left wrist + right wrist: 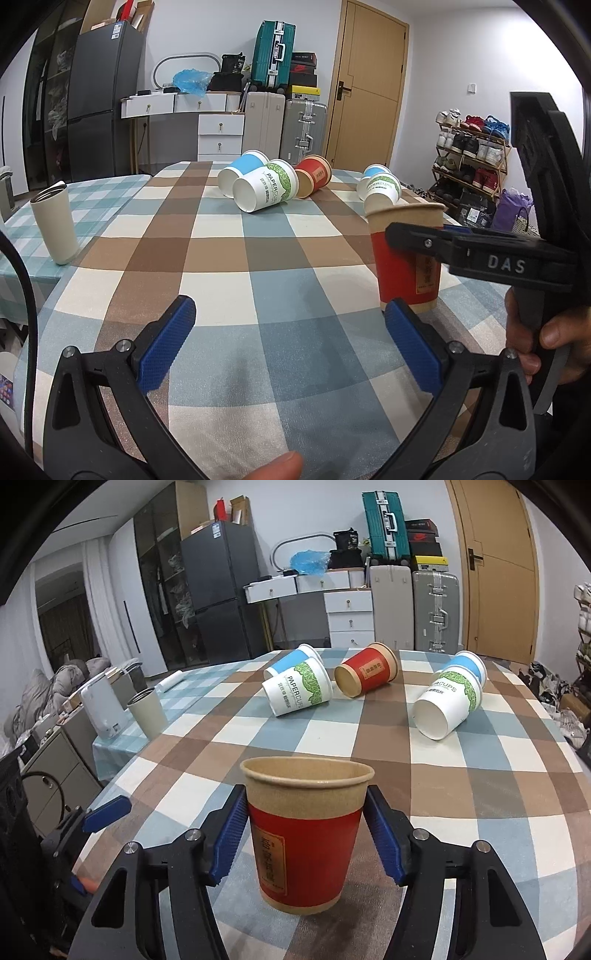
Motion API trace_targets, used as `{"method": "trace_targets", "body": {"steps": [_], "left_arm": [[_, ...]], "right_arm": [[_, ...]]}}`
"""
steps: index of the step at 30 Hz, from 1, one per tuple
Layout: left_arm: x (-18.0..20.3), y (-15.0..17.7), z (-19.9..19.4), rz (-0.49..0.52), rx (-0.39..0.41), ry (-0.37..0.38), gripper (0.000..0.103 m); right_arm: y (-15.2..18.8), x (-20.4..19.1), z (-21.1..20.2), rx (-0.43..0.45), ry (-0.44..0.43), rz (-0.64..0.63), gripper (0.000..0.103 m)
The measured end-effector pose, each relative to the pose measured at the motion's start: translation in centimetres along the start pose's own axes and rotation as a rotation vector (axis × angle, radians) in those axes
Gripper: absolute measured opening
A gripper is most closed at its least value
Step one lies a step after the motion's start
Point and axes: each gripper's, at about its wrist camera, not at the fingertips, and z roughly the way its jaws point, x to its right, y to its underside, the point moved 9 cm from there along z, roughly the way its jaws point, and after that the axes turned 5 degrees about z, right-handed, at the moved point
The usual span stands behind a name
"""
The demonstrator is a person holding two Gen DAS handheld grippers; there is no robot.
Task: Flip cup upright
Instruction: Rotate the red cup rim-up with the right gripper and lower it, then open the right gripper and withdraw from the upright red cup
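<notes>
Left wrist view: looks forward between the left tongs (290, 345), low over the checked tabletop (229, 266), toward the far wall; the right tongs (413, 236) enter from the right edge. Right wrist view: looks the same way from a station further right, very near the upright red cup (306, 834) framed by the right tongs (306, 830). Both views share the tabletop (461, 775), this cup (406, 258), the toppled cups (266, 188) (297, 692) and the door (369, 81) (495, 568).
</notes>
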Motion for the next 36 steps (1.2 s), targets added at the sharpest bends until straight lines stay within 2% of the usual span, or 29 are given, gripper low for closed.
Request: {"method": "trace_targets", "body": {"steps": [9, 15, 21, 27, 30, 34, 36], "left_arm": [[0.0, 0.0, -0.1, -0.002, 0.0, 0.0, 0.102], [-0.1, 0.0, -0.1, 0.0, 0.0, 0.0, 0.102], [0.0, 0.0, 0.0, -0.004, -0.001, 0.0, 0.102], [-0.1, 0.0, -0.1, -0.002, 0.0, -0.001, 0.102], [-0.1, 0.0, -0.1, -0.002, -0.001, 0.0, 0.102], [0.0, 0.0, 0.2, -0.008, 0.002, -0.001, 0.102], [0.3, 0.0, 0.3, -0.002, 0.007, -0.001, 0.102]], "right_arm": [[2.0, -0.1, -2.3, 0.0, -0.052, -0.052, 0.063], [2.6, -0.7, -2.6, 0.047, -0.06, -0.065, 0.061], [2.2, -1.2, -1.9, 0.071, -0.026, -0.091, 0.061], [2.6, -1.5, -2.0, 0.071, -0.029, -0.124, 0.066], [2.7, -1.4, -2.6, 0.091, -0.033, -0.137, 0.074], [2.3, -1.5, -4.5, 0.154, -0.068, -0.164, 0.096], [2.1, -1.3, -5.3, 0.18, -0.073, -0.17, 0.1]]}}
